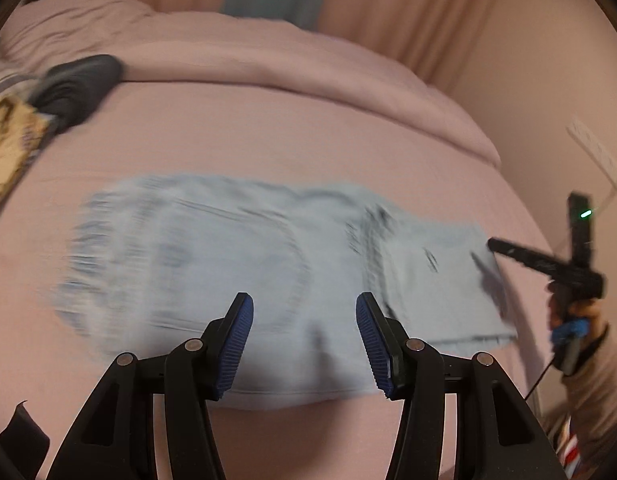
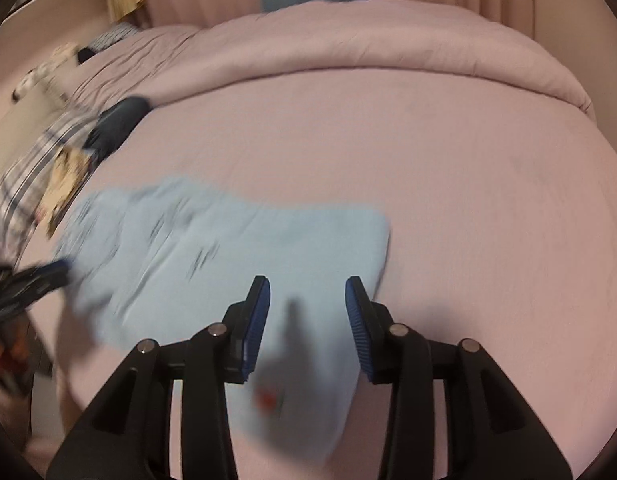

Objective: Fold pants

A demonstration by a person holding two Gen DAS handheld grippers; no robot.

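Observation:
Light blue denim pants (image 1: pixel 228 248) lie flat and folded across the pink bed sheet (image 1: pixel 268 140), blurred by motion. My left gripper (image 1: pixel 304 304) hovers open over their near edge, with nothing between its blue pads. In the right wrist view the pants (image 2: pixel 228 240) stretch from the left to under my right gripper (image 2: pixel 306 284), which stands open above the cloth; its pads touch nothing. The right gripper (image 1: pixel 548 264), held by a hand, also shows at the pants' right end. The left gripper (image 2: pixel 40 276) appears at their left edge.
A dark garment (image 1: pixel 76 84) and yellow patterned and striped cloth (image 2: pixel 60 152) lie at the bed's left side. A rolled pink duvet (image 2: pixel 388 48) runs along the far side. A wall (image 1: pixel 548 100) stands close on the right, curtains behind.

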